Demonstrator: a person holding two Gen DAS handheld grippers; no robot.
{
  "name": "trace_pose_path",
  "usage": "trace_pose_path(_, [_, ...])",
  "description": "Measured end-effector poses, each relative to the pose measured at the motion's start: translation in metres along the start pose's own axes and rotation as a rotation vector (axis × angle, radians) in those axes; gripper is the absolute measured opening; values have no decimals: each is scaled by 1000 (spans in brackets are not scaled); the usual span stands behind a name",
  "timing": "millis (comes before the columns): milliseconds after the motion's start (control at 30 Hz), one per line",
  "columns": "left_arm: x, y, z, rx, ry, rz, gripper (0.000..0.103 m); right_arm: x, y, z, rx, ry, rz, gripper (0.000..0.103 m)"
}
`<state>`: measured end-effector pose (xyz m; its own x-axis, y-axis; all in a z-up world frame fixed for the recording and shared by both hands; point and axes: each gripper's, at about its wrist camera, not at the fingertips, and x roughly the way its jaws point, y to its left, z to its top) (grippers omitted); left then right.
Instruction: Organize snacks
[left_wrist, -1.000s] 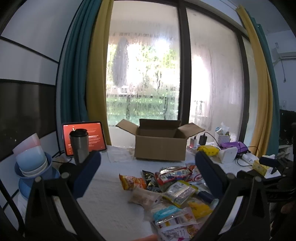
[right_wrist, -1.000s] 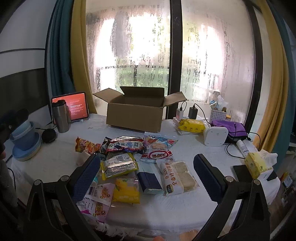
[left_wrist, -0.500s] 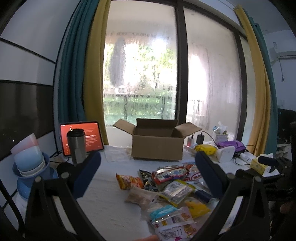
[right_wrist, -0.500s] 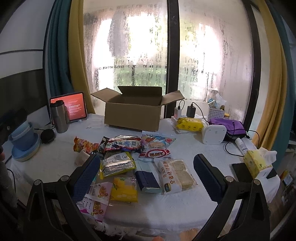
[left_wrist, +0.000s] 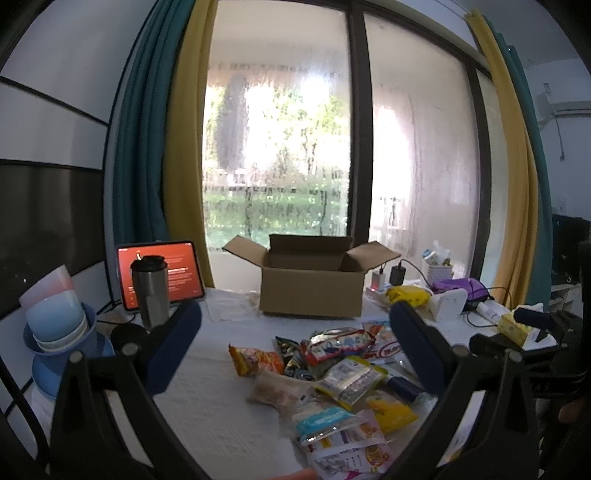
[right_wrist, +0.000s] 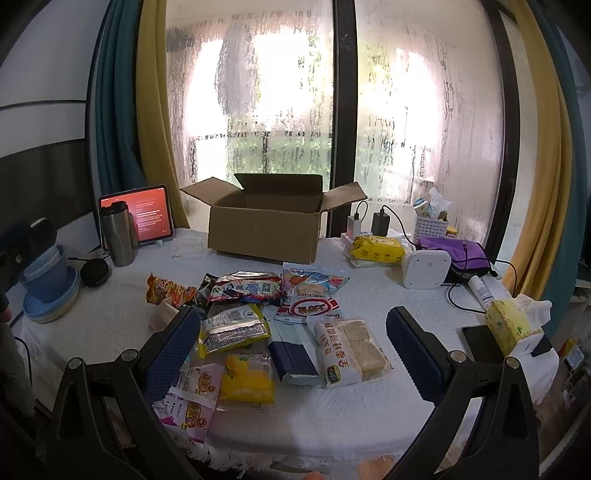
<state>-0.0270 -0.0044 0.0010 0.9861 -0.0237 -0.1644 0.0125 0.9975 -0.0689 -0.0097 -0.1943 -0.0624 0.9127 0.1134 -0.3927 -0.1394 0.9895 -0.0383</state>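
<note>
Spreading wide with nothing between its blue pads, the right gripper (right_wrist: 293, 350) hangs above the near edge of the snack pile; the left gripper (left_wrist: 295, 349) is likewise splayed and empty, raised over the table's left part.

Between the right gripper's fingers lie a dark blue flat pack (right_wrist: 293, 360), a clear bag of pale biscuits with a white label (right_wrist: 347, 350), and a yellow pouch (right_wrist: 247, 380). Beside the left pad sit a pink-and-white sachet (right_wrist: 194, 402) and a yellow-edged bag with a clear window (right_wrist: 232, 326). Farther out lie a white pack with a red oval (right_wrist: 310, 308), a bag printed with pastries (right_wrist: 312, 282), a red-and-silver bag (right_wrist: 245, 286), a dark crinkled bag (right_wrist: 203, 291) partly buried, and an orange bag (right_wrist: 168, 290). That makes ten snacks counted in the right view; overlaps may hide more. They lie loosely heaped, touching or overlapping, on the white tablecloth (right_wrist: 110, 317).

Behind the pile stands one cardboard box (right_wrist: 264, 232), flaps open. One steel tumbler (right_wrist: 116, 234) stands before one red-screened tablet (right_wrist: 142, 216). One stack of blue bowls (right_wrist: 48, 284) sits at the left.
</note>
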Motion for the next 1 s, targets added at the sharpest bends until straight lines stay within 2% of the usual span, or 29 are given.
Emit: trace_pose_path(1000, [3, -6, -4, 2, 18, -20, 103, -2, -3, 0, 4, -8, -6, 103])
